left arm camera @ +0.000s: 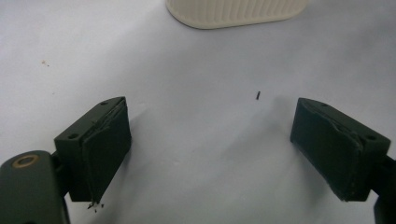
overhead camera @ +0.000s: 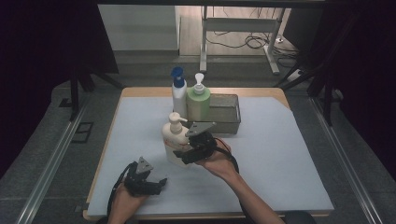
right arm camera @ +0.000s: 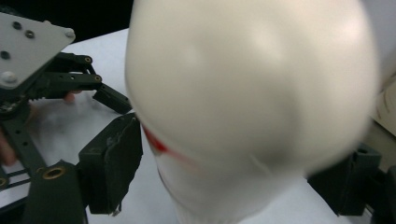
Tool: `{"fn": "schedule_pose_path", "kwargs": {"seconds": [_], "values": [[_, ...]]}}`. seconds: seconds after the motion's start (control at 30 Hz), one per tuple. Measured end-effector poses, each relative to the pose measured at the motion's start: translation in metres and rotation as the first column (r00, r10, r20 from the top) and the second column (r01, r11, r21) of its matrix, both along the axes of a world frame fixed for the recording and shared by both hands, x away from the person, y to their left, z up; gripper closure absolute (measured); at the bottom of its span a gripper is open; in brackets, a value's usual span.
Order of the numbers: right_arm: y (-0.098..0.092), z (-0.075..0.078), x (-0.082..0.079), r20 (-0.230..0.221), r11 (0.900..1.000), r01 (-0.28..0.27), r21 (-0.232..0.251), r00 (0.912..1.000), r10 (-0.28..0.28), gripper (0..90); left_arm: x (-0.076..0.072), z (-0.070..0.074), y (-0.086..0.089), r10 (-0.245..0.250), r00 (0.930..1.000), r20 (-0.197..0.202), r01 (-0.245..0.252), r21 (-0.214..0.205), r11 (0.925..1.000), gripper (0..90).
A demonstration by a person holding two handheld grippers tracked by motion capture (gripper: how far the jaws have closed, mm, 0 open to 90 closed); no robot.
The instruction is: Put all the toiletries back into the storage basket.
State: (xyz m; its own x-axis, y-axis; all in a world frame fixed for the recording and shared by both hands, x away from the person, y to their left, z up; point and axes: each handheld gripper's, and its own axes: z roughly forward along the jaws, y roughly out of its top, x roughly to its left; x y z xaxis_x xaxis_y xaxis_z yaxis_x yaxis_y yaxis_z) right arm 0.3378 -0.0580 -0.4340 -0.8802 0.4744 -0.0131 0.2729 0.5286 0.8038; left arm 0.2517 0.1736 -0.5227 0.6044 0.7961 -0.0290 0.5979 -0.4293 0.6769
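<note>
Right now the right tool (overhead camera: 186, 154) has its two black jaws set around the lower body of a cream-white plastic pump bottle (overhead camera: 174, 142), one jaw on each side. In the right gripper view the bottle (right arm camera: 247, 93) bulges large and blurred between the pads (right arm camera: 114, 163); a red mark shows on it near the left pad, and the pictures do not settle whether the pads press on it yet. The bottle stands upright on the pale blue mat (overhead camera: 275, 154) that covers the surface.

Nearer the person and to the left of that tool, the left tool (overhead camera: 156, 185) rests low on the mat with its jaws spread wide and nothing between them. In the left gripper view the ribbed cream base of the bottle (left arm camera: 236, 11) sits well ahead of its pads (left arm camera: 105, 149), apart from them.

Beyond the right tool, farther up the surface, stand a white bottle with a blue cap (overhead camera: 179, 92) and a green pump bottle (overhead camera: 198, 101), side by side, just beside a grey rectangular metal tray (overhead camera: 226, 114).
</note>
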Motion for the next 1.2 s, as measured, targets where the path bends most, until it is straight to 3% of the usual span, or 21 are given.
{"fn": "schedule_pose_path", "kwargs": {"seconds": [0.37,0.67,0.97,1.2], "values": [[0.011,0.000,0.003,0.021,0.9999,0.008,0.010,0.9998,-0.008,31.6,0.000,0.000,0.000,0.001,1.0000,0.000,-0.001,0.000,1.0000,12.3],[0.009,0.001,0.005,-0.003,0.9993,-0.008,0.035,1.0000,0.008,35.7,0.000,0.000,0.000,0.001,1.0000,0.000,-0.001,0.001,1.0000,12.3],[0.009,0.007,-0.002,0.007,0.9998,0.019,0.012,0.9998,-0.019,37.2,0.000,0.000,0.000,0.000,1.0000,0.000,0.000,-0.002,1.0000,12.3],[0.000,0.018,-0.004,-0.007,0.9994,0.034,0.008,0.9994,-0.034,37.5,0.000,0.000,0.000,0.003,1.0000,0.001,-0.003,-0.005,1.0000,12.3]]}}
